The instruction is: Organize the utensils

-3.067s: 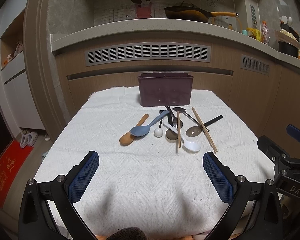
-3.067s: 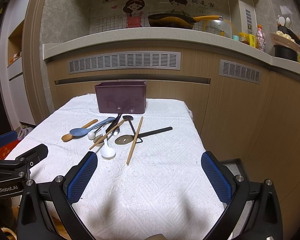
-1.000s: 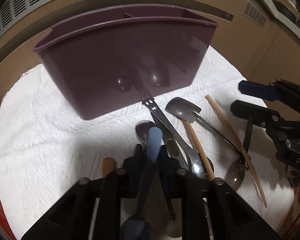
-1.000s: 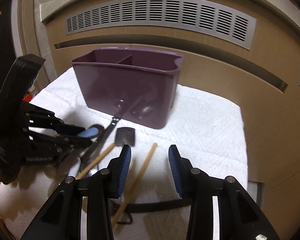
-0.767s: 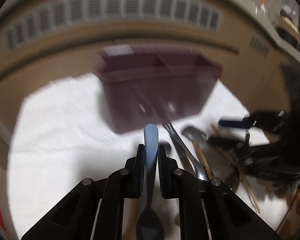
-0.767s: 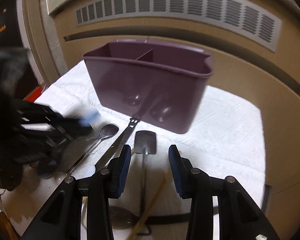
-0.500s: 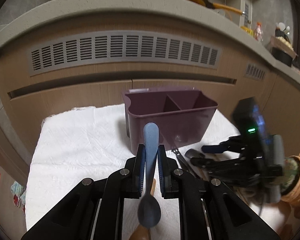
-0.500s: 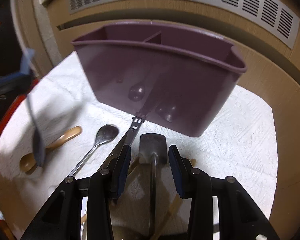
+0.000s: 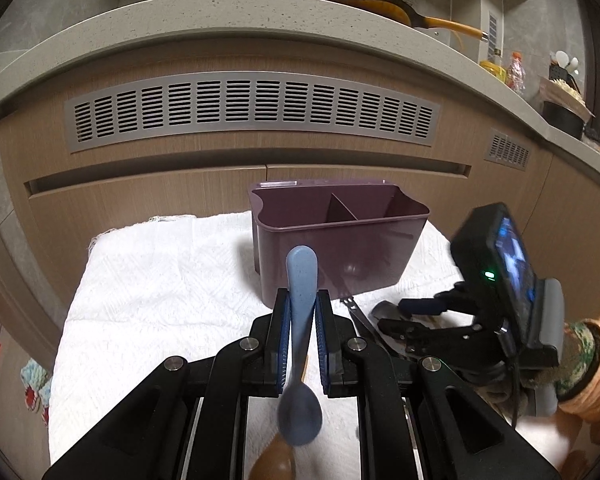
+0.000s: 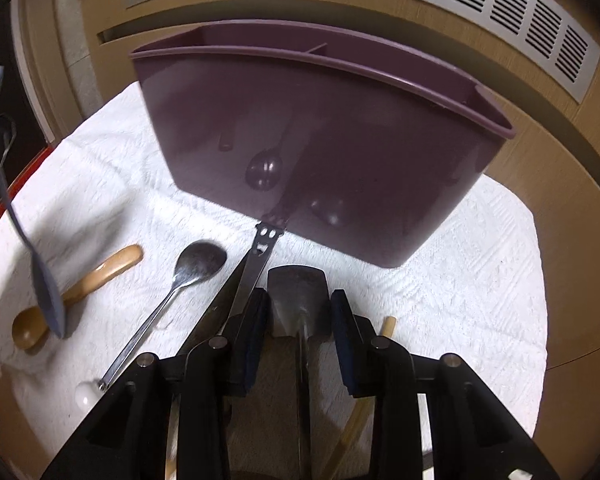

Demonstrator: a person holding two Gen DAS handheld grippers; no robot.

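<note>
Left wrist view showed the left gripper (image 9: pixel 302 330) clenched on the handle of a pale blue plastic spoon (image 9: pixel 300 360), lifted off the white towel-covered table (image 9: pixel 160 280), bowl hanging down, short of the purple two-compartment plastic caddy (image 9: pixel 340 256). The spoon looked light and stiff, probably slick; a mid-handle hold seemed best.

At the caddy's foot, the right gripper (image 10: pixel 298 320) straddled a small metal spatula (image 10: pixel 296 292) lying on the towel, jaws slightly apart and not yet gripping. Just beside lay a flat steel handle (image 10: pixel 260 256), a steel spoon (image 10: pixel 196 264), a wooden spoon (image 10: pixel 80 288) and a wooden chopstick (image 10: pixel 386 326), crowding any pick-up.
</note>
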